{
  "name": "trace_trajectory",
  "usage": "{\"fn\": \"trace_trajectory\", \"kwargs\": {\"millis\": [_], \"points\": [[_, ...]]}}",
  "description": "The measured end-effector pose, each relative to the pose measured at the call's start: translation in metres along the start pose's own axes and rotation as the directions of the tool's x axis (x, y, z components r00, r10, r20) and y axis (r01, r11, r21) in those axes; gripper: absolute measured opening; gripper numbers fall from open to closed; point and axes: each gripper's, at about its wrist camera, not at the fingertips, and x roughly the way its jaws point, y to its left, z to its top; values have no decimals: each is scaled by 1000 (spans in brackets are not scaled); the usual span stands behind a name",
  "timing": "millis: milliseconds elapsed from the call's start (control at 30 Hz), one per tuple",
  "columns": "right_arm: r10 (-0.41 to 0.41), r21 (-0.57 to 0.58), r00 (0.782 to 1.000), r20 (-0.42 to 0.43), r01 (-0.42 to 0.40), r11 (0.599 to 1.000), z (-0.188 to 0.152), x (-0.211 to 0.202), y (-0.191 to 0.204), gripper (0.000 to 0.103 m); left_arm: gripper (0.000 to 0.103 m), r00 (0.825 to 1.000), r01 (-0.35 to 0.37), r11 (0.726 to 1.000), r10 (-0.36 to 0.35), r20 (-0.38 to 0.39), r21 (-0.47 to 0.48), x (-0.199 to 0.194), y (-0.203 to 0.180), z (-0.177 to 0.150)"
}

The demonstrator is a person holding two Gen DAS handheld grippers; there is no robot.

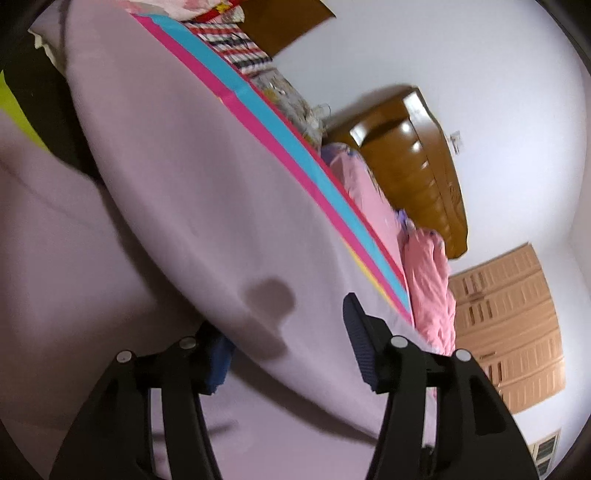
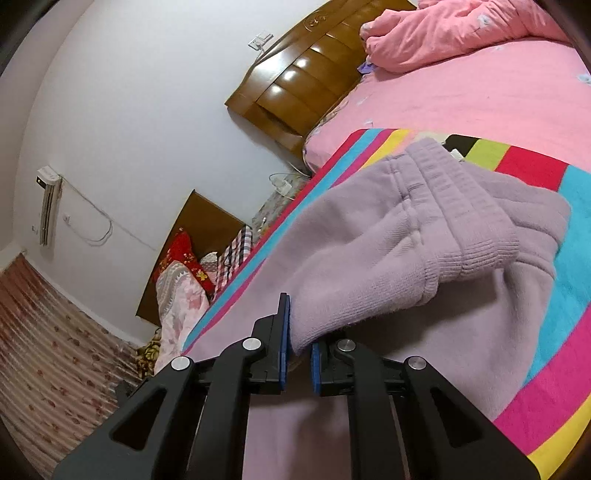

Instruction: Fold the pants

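Lilac fleece pants lie on a striped blanket on the bed. In the right wrist view my right gripper is shut on a fold of the pants near the ribbed cuffs, which are lifted and doubled over the rest of the fabric. In the left wrist view the pants fill most of the frame. My left gripper stands wide apart, with pants fabric draped between the fingers and over the left finger; nothing is clamped.
A striped blanket covers the pink bed. A crumpled pink quilt lies by the wooden headboard. A bedside pile of clothes and a wooden wardrobe stand beyond the bed.
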Motion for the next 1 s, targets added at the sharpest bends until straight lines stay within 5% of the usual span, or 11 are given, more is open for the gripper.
{"fn": "trace_trajectory", "kwargs": {"millis": [33,67,100,167,300,500,633,767,867,933,1000], "points": [[-4,-10,1000,-2,3,1000,-1,4,3,11,47,1000,-5,1000,5,8,2,-2,2,2],[-9,-25,1000,-5,9,1000,-1,6,4,11,20,1000,-5,1000,5,15,13,-2,4,5],[-15,-42,1000,-11,14,999,-1,9,5,11,7,999,-25,999,24,21,35,-3,5,7],[-24,-66,999,-32,22,998,5,14,8,12,6,999,-13,999,11,30,48,-8,7,10],[-43,-198,996,-84,26,980,34,30,27,12,5,993,-50,983,30,111,179,-36,-32,13],[52,-432,998,-22,-56,900,83,-5,74,12,6,954,-120,880,-26,300,460,-113,-117,-31],[28,-393,994,-109,-69,917,70,-17,37,12,7,966,-206,815,79,248,542,-103,-99,-83],[-155,-263,958,-241,89,961,23,3,-38,12,8,971,-232,830,232,65,507,-62,-45,-114],[-110,-150,971,-210,79,985,17,-7,-57,17,11,967,-240,830,251,47,503,-56,-30,-119],[-83,-100,974,-211,63,993,19,-10,-62,21,19,969,-229,841,247,30,490,-54,-31,-113],[-76,-77,975,-209,61,995,23,-11,-66,26,42,975,-210,875,222,24,437,-56,-27,-104]]}}
